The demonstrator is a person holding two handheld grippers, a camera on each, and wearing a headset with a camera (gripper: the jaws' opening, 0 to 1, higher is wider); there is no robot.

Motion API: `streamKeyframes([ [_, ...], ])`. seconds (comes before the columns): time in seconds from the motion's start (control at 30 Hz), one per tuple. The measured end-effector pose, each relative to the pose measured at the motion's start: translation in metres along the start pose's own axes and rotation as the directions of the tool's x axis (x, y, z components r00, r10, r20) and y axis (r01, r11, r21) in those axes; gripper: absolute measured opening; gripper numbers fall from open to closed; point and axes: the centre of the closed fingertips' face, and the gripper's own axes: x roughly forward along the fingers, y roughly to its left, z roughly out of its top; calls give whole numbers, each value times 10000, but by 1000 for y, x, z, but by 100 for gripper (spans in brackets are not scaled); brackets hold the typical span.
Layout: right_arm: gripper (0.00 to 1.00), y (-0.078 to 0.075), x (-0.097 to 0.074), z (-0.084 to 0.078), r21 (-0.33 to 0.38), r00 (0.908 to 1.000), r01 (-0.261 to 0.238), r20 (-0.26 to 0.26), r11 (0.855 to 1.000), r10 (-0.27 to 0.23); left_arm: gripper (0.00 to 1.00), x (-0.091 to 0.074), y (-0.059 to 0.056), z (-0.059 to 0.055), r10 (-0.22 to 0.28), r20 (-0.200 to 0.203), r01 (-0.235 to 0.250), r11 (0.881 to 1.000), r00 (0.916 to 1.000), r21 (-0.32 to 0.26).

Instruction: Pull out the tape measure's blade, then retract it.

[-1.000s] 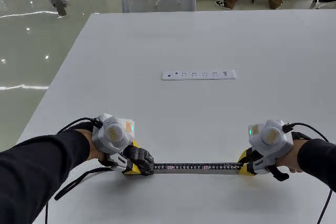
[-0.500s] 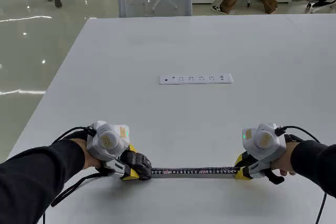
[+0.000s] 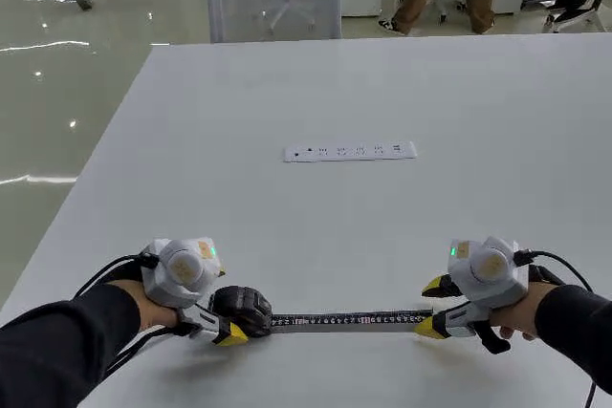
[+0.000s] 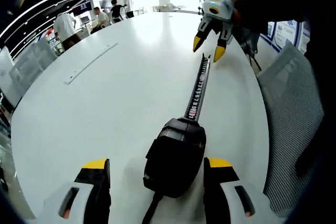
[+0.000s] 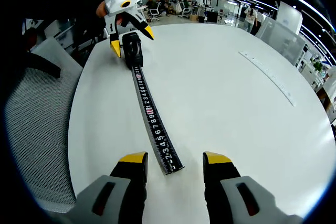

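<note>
The black tape measure (image 3: 242, 309) sits on the white desk (image 3: 382, 226) at the near edge, to the person's left. Its blade (image 3: 349, 318) is pulled out and lies flat on the desk, running across to the right.

The left hand-held gripper (image 3: 231, 322) is at the tape measure. In the left gripper view its two yellow-tipped jaws stand spread, with the tape measure (image 4: 176, 156) on the desk between them. There is a clear gap on one side, and the other jaw is just beside the casing (whether it touches is hard to tell). From there the blade (image 4: 198, 90) stretches away toward the right hand-held gripper (image 4: 209, 48), whose yellow tips are parted.

The right hand-held gripper (image 3: 430, 308) is at the far end of the blade, and its jaws are also spread. In the right gripper view the blade's end (image 5: 167, 161) lies on the desk between the two jaws of this hand-held gripper (image 5: 175, 158), nearer one of them, and neither jaw pinches it. The printed numbers run back along the blade to the tape measure (image 5: 132, 45) and the left hand-held gripper (image 5: 128, 31) at the far end.

A white power strip (image 3: 350, 152) lies farther out near the middle of the desk, well apart from the tape measure. A grey mesh chair (image 4: 294, 129) stands at the desk's near edge.
</note>
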Motion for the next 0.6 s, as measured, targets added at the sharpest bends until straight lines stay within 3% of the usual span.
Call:
streamKeyframes([
  [0.1,45,-6,-12,3,308,9967,668,448,9973,-681,79,-10,6,1,236,400,-195,9948,9989,-1001],
  [0.17,47,-9,-21,3,670,9921,1029,657,9924,-1073,86,-17,5,4,201,870,-35,9825,9960,-1864],
  [0.3,54,-12,-36,-6,1181,9834,1536,792,9810,-1635,95,-32,6,10,609,1894,-158,9728,9800,-2312],
  [0.43,60,-8,-53,-15,1869,9700,1966,1062,9625,-2188,100,-45,7,-1,1084,2456,-321,9548,9633,-2954],
  [0.47,61,-9,-57,-17,1964,9656,2106,1111,9576,-2352,100,-48,6,-4,1151,2451,-327,9480,9626,-3166],
  [0.53,65,-7,-65,-22,2242,9565,2351,1198,9458,-2661,100,-56,5,-10,1443,2668,-405,9322,9529,-3597],
  [0.6,71,-5,-75,-25,2759,9411,2599,1421,9254,-3067,100,-65,5,-16,1687,2882,-458,9202,9426,-3888],
])
